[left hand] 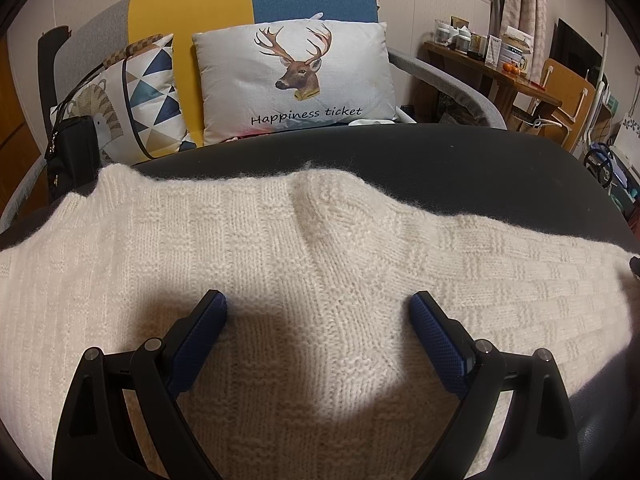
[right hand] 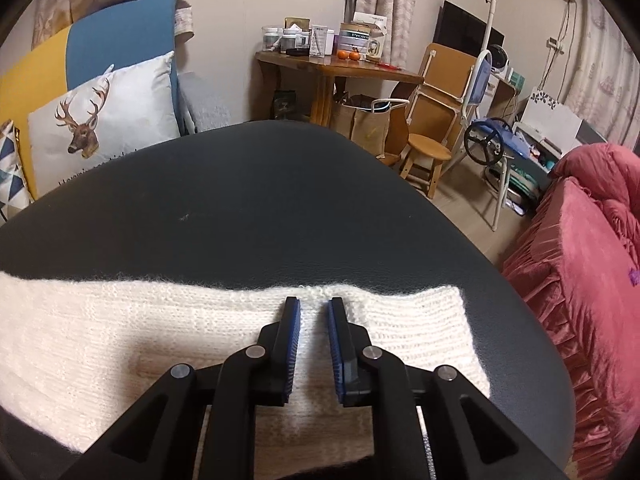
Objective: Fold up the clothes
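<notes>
Sweater (left hand: 304, 280), cream and loosely knitted, lies spread on the dark table (right hand: 280, 200), its far edge just ahead of both tools. In the right wrist view the right gripper (right hand: 314, 308) has its jaws drawn narrow with a strip of knit in the gap near that edge; whether the blue pads truly bite the wool I cannot tell. The left gripper (left hand: 318, 304) is spread wide above the middle of the garment, holding nothing. My worry is a shallow pinch: a lift could catch only the top layer, or a few fuzzy loops, and the edge would slide out or stretch. With one side unsecured, the fold could drag askew towards the table's rim.
</notes>
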### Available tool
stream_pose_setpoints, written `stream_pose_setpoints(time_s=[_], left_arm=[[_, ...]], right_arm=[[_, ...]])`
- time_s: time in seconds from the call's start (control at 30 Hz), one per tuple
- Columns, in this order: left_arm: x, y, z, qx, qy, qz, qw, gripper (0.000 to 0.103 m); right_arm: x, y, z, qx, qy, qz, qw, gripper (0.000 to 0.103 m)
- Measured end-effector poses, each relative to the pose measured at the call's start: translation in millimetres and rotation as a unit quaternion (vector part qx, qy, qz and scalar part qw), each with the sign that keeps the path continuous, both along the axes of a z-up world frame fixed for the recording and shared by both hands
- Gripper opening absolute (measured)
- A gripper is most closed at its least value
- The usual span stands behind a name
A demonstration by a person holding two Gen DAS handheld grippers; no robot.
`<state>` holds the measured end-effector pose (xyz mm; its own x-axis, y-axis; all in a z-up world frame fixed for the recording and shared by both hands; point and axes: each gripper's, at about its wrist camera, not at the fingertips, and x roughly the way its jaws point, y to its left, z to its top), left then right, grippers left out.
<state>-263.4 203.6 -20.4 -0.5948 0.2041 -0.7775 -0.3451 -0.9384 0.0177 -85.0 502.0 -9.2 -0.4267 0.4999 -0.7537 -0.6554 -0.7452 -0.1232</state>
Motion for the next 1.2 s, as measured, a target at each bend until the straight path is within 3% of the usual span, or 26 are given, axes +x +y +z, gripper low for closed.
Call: stream_pose_setpoints(time_s=[0.03,0.1,0.2,0.33,0.43,0.53,0.6,0.73,0.83,0.93,1.07,1.2], left_arm=[[0.0,0.1,-0.1,0.000,0.000,0.000,1.0000,0.095],[-0.1,0.2,-0.1,-0.001,0.000,0.000,1.0000,0.095],[0.1,0.3,-0.2,-0.002,0.000,0.000,1.0000,0.095],[0.2,0.3,-0.1,-0.002,0.000,0.000,1.0000,0.095],[0.1,0.4,0.1,-0.002,0.000,0.000,1.0000,0.095],[0.0,0.1,0.5,-0.002,0.000,0.000,1.0000,0.095],[0.0,-0.4,0.6,-0.001,-0.001,0.000,1.0000,0.095],[-1.1,-2.3,3.9,0.006,-0.010,-0.004,0.9999,0.095],[0.2,-9.8,11.9,0.017,-0.020,-0.013,0.9996,0.095],[4.8,-34.2,31.7,0.032,-0.016,-0.012,0.9993,0.095],[13.5,-82.3,57.4,0.015,-0.010,0.014,0.9997,0.095],[35.4,-126.6,57.0,-0.010,-0.021,0.052,0.9984,0.095]], right_arm=[[-0.5,-2.1,2.9,0.002,0.000,-0.003,1.000,0.014],[1.9,-9.4,16.1,-0.015,0.043,-0.003,0.999,0.015],[-13.3,-41.1,35.5,-0.016,0.078,0.045,0.996,0.017],[-50.7,-95.7,32.3,-0.085,0.090,0.152,0.981,0.017],[-69.8,-130.6,14.1,-0.103,0.059,0.198,0.973,0.017],[-73.6,-144.3,-4.3,-0.077,0.018,0.200,0.977,0.015],[-69.4,-143.4,-7.4,-0.049,0.018,0.192,0.980,0.016],[-68.4,-129.0,-10.5,-0.062,0.033,0.174,0.982,0.016],[-73.7,-141.0,-10.3,-0.024,0.013,0.174,0.984,0.016],[-75.4,-146.7,-10.1,-0.005,0.004,0.175,0.985,0.016],[-71.7,-144.1,-10.1,-0.019,0.014,0.175,0.984,0.017],[-72.0,-142.1,-6.4,-0.034,0.014,0.180,0.983,0.018]])
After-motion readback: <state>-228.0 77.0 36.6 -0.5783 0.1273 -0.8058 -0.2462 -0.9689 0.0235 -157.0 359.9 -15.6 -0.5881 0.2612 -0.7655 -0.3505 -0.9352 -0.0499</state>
